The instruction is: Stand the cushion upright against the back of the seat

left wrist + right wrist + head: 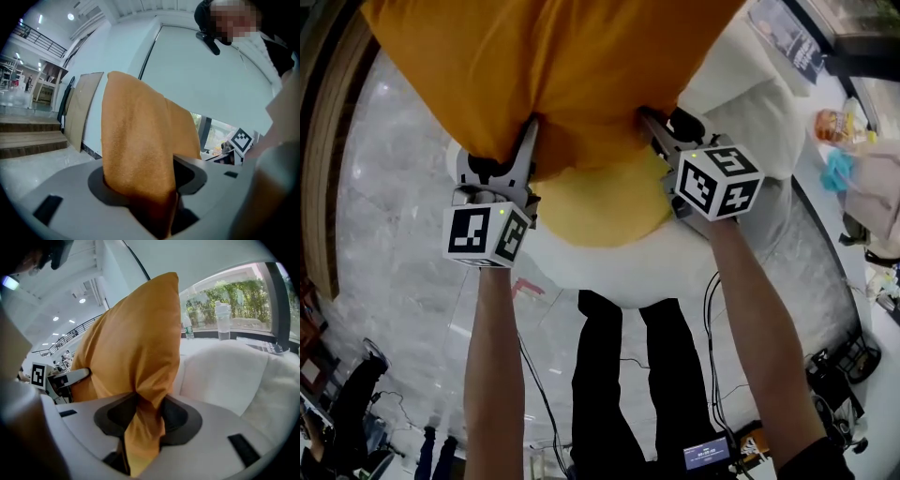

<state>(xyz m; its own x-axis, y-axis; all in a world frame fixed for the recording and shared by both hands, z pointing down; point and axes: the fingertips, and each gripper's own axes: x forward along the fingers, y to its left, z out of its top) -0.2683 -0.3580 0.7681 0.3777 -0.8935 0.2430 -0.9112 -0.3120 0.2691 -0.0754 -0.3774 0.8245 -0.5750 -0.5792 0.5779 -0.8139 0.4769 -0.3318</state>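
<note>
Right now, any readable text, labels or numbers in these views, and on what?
Nothing legible.
Small screen by the person's legs: lit text, too small.
Dark printed sheet, top right: blurred.
Clear bottle: no readable label.
Cubes on the left tool and right tool: square patterns only, no letters.
Cushion: plain.

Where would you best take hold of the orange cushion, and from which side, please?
Take it along its near edge, one gripper towards each end, coming from the person's side. The orange cushion is wide and soft, so a single pinch would probably let it flop. The left gripper and right gripper each pinch bunched fabric there, spaced apart, above the white seat.
</note>
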